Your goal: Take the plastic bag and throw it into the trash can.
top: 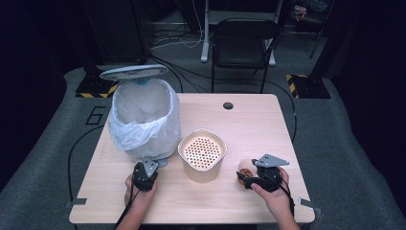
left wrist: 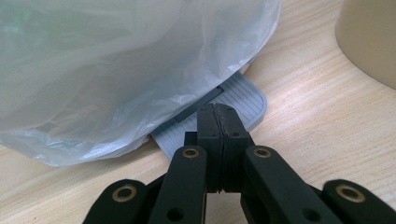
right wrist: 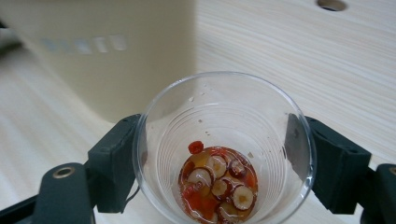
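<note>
My right gripper (right wrist: 219, 149) is shut on a clear plastic cup (right wrist: 224, 144) with amber liquid and red and white fruit pieces at its bottom; in the high view the cup (top: 245, 167) sits just right of the cream container. That cream container (top: 202, 154) has a perforated strainer insert on top. My left gripper (left wrist: 218, 123) is shut with nothing between its pads, tips resting on the grey ribbed pedal (left wrist: 233, 100) at the foot of the bin. In the high view the left gripper (top: 145, 175) sits below the bin (top: 143, 117), which is lined with a white plastic bag, lid raised.
The light wooden table (top: 258, 124) has a round cable hole (top: 228, 105) at the back. A black chair (top: 242, 45) stands behind the table. The cream container's wall (right wrist: 102, 51) looms close behind the cup in the right gripper view.
</note>
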A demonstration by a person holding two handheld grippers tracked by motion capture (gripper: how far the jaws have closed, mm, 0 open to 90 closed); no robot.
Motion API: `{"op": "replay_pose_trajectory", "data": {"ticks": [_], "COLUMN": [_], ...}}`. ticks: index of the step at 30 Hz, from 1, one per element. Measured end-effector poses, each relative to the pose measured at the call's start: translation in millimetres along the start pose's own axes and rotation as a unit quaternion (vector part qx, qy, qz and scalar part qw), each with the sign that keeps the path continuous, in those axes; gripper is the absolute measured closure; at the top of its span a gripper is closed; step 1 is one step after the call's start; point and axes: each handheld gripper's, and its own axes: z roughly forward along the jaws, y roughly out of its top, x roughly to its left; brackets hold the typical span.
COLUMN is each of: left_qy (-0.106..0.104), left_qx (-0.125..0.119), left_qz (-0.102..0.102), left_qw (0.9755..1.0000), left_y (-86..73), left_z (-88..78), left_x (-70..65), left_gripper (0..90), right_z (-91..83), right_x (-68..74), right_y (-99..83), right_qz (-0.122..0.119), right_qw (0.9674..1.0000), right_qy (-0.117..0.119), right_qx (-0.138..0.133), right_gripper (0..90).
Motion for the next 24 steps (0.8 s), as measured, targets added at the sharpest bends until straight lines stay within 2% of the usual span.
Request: {"op": "replay_pose_trajectory", "data": {"ticks": [6,11,13,17,20,24], "left_qy": [0.001,0.0,0.001,0.002,0.002,0.001], "left_qx": [0.001,0.005,0.002,-0.002,-0.001,-0.001], "left_qz": [0.005,0.005,0.004,0.0,0.0,0.001], "left_qw": [1.0,1.0,1.0,1.0,1.0,1.0], "left_y": [0.0,0.3,0.1,-0.1,-0.2,-0.1], "left_z": [-0.1,-0.7,-0.3,0.2,0.1,0.1], "left_x": [0.5,0.3,0.4,0.0,-0.2,-0.1], "left_gripper": [89.2,89.2,89.1,89.2,89.2,89.1], "right_z": [-6.8,-9.7,-8.7,-8.9,-8.7,-12.2], "right_x": [-22.1,-30.8,-33.0,-38.0,-39.3,-37.5], "right_y": [-7.2,-11.0,-13.2,-16.5,-17.3,-13.7], "right_qz": [0.025,0.032,0.035,0.059,0.071,0.069], "right_qw": [0.9991,0.9977,0.9975,0.997,0.996,0.9957], "right_qy": [-0.035,-0.06,-0.061,-0.049,-0.052,-0.057], "right_qx": [0.0,0.001,0.0,-0.009,-0.013,-0.024], "right_gripper": [21.3,20.9,20.3,18.9,14.0,14.0]}}
